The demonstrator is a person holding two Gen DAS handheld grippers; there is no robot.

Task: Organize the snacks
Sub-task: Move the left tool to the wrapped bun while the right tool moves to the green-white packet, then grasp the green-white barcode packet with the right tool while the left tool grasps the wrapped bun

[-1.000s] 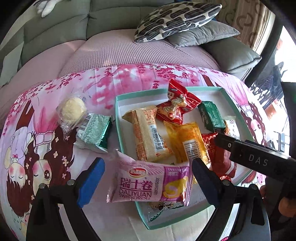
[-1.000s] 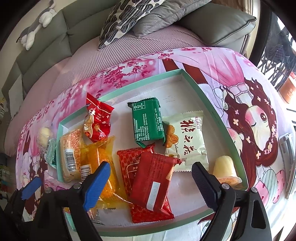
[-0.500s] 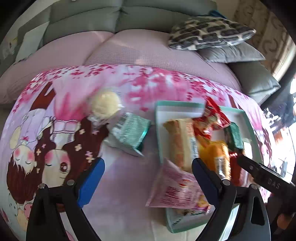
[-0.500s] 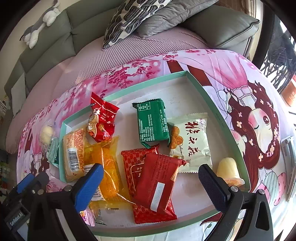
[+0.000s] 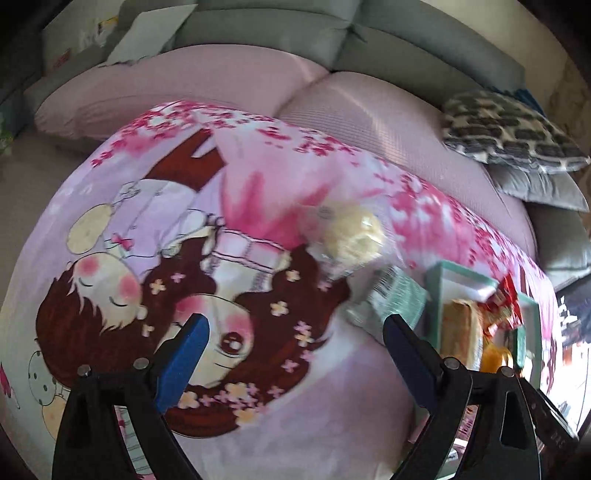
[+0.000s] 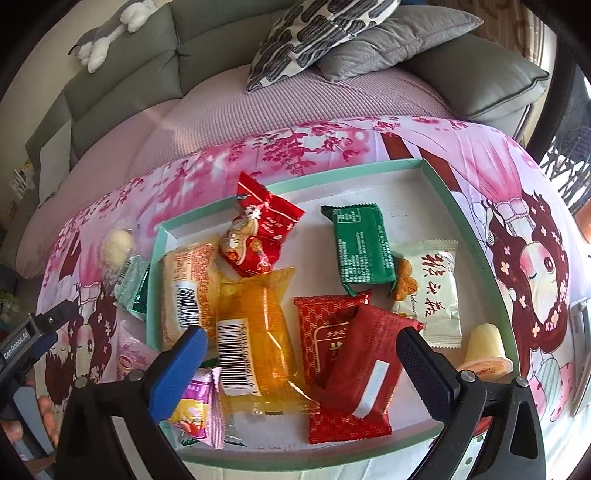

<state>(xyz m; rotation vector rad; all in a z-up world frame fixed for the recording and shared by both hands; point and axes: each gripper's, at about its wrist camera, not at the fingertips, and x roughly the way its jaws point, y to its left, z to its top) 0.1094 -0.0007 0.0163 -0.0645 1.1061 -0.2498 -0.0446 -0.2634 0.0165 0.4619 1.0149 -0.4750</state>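
A mint-rimmed white tray (image 6: pixel 476 236) lies on the pink cartoon cloth and holds several wrapped snacks: a red candy bag (image 6: pixel 262 230), a green pack (image 6: pixel 364 249), an orange pack (image 6: pixel 255 332), red packs (image 6: pixel 354 365), a white pack (image 6: pixel 436 291), a jelly cup (image 6: pixel 485 350). A pink Swiss-roll pack (image 6: pixel 199 402) lies over the tray's near-left corner. Outside the tray, a round yellow cake in clear wrap (image 5: pixel 351 236) and a light green pack (image 5: pixel 395 299) lie on the cloth. My left gripper (image 5: pixel 295 354) is open and empty, short of them. My right gripper (image 6: pixel 299 363) is open and empty over the tray.
A grey sofa with a pink seat cover (image 5: pixel 229 88) runs behind the cloth. Patterned and grey cushions (image 6: pixel 325 33) lie at the back right. A plush toy (image 6: pixel 107 37) sits on the sofa back. The tray's left end shows in the left wrist view (image 5: pixel 436 291).
My left gripper has swung left, away from the tray, and now faces the yellow cake and light green pack on the cloth. My right gripper has stayed open over the tray, shifting slightly.
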